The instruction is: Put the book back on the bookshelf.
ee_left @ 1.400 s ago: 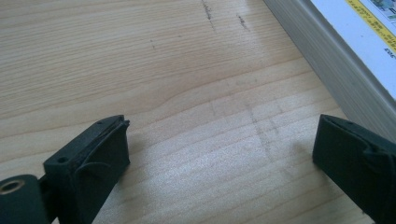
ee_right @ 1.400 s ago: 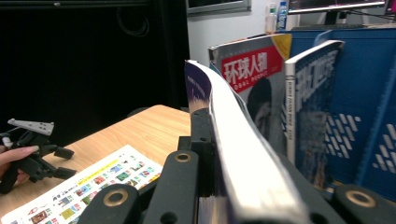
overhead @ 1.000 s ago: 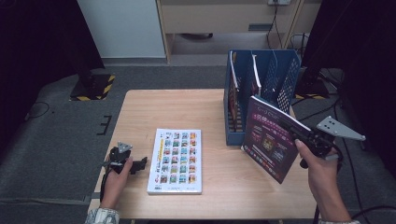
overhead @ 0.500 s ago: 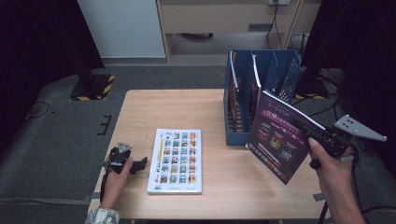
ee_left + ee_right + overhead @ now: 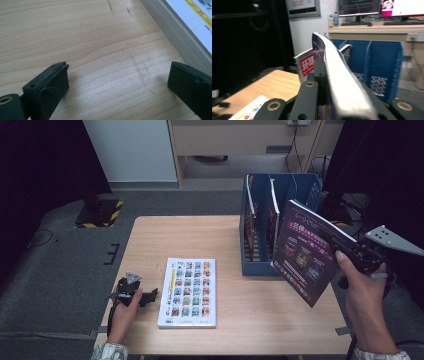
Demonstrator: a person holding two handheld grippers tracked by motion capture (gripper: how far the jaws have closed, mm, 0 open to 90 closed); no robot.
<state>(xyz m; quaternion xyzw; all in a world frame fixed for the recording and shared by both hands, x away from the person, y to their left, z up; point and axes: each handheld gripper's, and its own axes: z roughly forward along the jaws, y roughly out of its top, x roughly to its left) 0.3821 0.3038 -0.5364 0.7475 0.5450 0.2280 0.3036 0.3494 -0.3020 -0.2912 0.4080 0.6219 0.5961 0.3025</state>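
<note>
My right gripper (image 5: 334,241) is shut on the right edge of a purple magazine (image 5: 305,252), which hangs tilted in the air in front of the blue file rack (image 5: 295,190). In the right gripper view the magazine (image 5: 337,75) runs edge-on between the jaws of that gripper (image 5: 323,68), bending to the left at its top. A white book with a grid of small pictures (image 5: 190,292) lies flat on the table. My left gripper (image 5: 145,296) rests on the wood just left of the book, open and holding nothing (image 5: 117,75), with the book's page edge (image 5: 175,35) beside its right jaw.
The rack (image 5: 377,70) stands at the table's right rear and holds upright books, one with a red label (image 5: 308,65). The wooden table (image 5: 200,240) is bordered by grey floor. A cabinet and monitors stand beyond.
My right gripper has carried the purple magazine up and to the right, away from the tabletop. The left gripper and the white book have stayed put.
</note>
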